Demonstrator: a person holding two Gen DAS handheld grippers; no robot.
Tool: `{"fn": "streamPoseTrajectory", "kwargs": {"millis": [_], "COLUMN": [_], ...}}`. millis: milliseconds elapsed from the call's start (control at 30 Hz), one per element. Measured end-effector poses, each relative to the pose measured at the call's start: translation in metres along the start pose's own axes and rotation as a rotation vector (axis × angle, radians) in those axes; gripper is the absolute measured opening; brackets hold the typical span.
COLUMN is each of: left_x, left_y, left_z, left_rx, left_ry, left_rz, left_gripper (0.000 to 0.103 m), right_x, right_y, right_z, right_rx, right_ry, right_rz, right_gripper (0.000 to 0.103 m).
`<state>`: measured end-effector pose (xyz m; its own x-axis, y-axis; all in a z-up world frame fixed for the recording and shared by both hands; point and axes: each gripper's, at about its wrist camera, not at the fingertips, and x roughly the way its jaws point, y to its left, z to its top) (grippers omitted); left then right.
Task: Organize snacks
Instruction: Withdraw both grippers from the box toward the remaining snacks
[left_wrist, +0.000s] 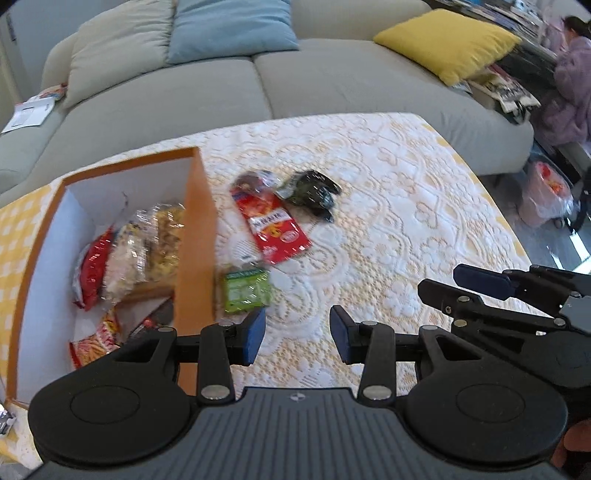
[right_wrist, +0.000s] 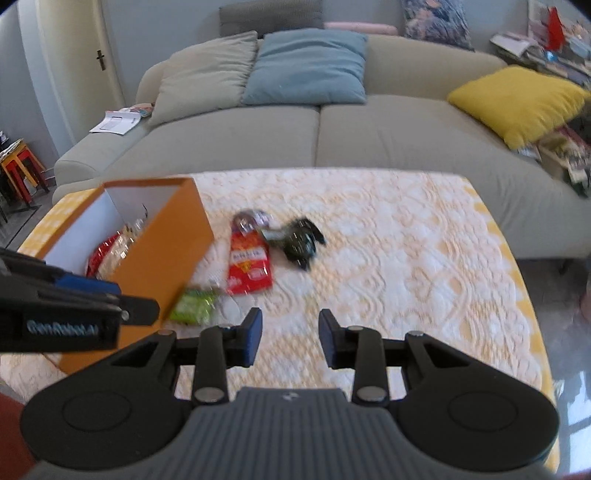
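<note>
At the far left stands the orange box (left_wrist: 195, 236), open at the top and white inside, on the lace tablecloth (left_wrist: 388, 206). It already holds several snacks: a red packet (left_wrist: 92, 269) against its left wall, a clear bag of pale, yellowish pieces (left_wrist: 155, 247) in the middle, and another red-and-yellow packet (left_wrist: 92, 347) at the near end.

Just outside the box's right wall lies a small green packet (left_wrist: 246, 290), close to the box. Beyond it is a long red packet (left_wrist: 275, 229) lying flat, its top overlapping a clear, purplish wrapper (left_wrist: 258, 179). Touching that cluster on the right is a dark, crinkled packet (left_wrist: 312, 194). These four look like what is left to put away.

All appear to be light foil or plastic pouches: soft, slick, likely to crumple and slide on the cloth. A pinch on a sealed edge or corner seems safer than squeezing the filled middle, which could crush the contents.

The left gripper (left_wrist: 297, 338) hovers over the cloth near the green packet, jaws partly apart with nothing between them. To its right, the right gripper (right_wrist: 290, 338) is likewise partly open and empty above bare cloth.
</note>
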<state>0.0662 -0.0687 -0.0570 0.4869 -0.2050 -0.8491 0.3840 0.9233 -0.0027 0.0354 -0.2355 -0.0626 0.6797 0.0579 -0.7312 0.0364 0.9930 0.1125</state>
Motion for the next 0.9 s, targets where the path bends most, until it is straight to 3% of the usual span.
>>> {"fn": "streamPoseTrajectory", "kwargs": {"millis": [67, 400, 633, 900], "left_x": [0.003, 0.018, 0.038, 0.066], "left_y": [-0.003, -0.002, 0.004, 0.006], "left_z": [-0.003, 0.005, 0.037, 0.087], "left_rx": [0.015, 0.097, 0.1, 0.238], "left_ry": [0.003, 0.02, 0.074, 0.076], "left_rz": [-0.007, -0.012, -0.006, 0.019], "left_gripper": [0.048, 0.048, 0.048, 0.048], "right_x": [0.003, 0.017, 0.036, 0.068], "right_y": [-0.008, -0.022, -0.024, -0.031], "right_z": [-0.006, -0.013, -0.004, 0.02], "right_rx": [0.024, 0.072, 0.053, 0.038], "right_ry": [0.007, 0.007, 0.005, 0.012], "right_rz": [-0.001, 0.027, 0.076, 0.091], "right_gripper": [0.039, 0.039, 0.04, 0.04]}}
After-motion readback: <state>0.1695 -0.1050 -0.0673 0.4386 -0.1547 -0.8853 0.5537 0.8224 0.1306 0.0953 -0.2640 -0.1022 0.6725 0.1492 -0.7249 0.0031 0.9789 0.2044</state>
